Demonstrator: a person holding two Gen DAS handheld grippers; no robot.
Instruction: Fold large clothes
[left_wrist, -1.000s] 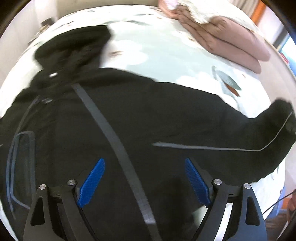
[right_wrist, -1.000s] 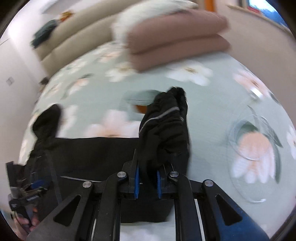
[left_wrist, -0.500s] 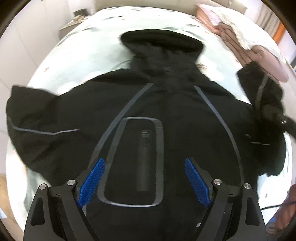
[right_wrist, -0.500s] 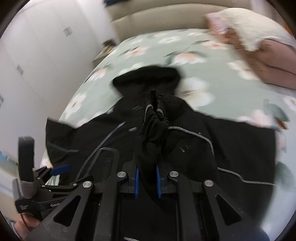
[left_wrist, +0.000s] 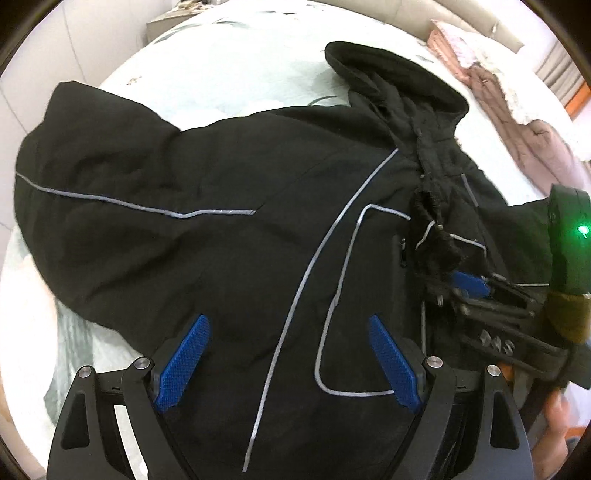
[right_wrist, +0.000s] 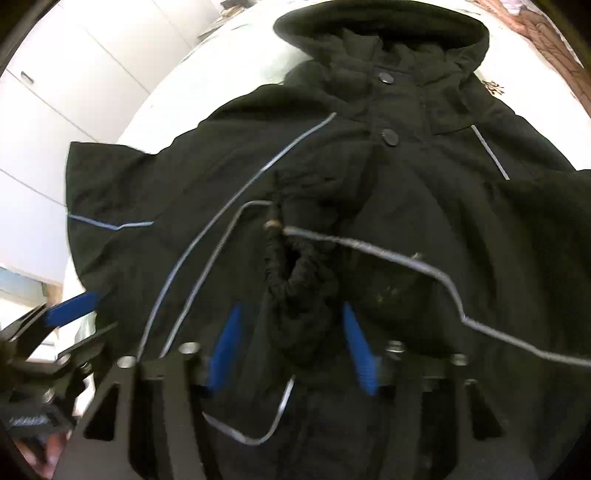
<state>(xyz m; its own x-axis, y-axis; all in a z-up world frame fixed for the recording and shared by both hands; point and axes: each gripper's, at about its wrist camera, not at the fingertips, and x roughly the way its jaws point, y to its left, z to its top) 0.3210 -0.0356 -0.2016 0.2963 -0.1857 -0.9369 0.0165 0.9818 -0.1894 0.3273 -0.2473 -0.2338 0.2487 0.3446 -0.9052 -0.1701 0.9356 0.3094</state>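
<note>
Two grippers: both hang over one black hooded jacket (left_wrist: 229, 236) spread front-up on a bed (left_wrist: 236, 66) with a pale flowered cover.
Jacket position: hood (right_wrist: 380, 33) toward the far side, one sleeve (left_wrist: 92, 173) stretched out to the left in the left wrist view, the other sleeve folded in across the chest.
Right gripper (right_wrist: 291, 343): jaws opening, the bunched cuff (right_wrist: 299, 273) of the folded sleeve lies between the blue pads (right_wrist: 225, 347) but they no longer press on it.
Left gripper (left_wrist: 288, 365): jaws wide, nothing between them, above the lower front.
Handling: the jacket looks padded, soft and bulky, probably springy in a fold and a bit slick on the shell. Cuffs, hem and shoulder seams seem the surest places to pinch.
Edges: the outstretched sleeve lies close to the bed's near left edge.
Open room: bare cover beyond the hood. Folded pink bedding (left_wrist: 517, 122) sits well apart at the far right.
</note>
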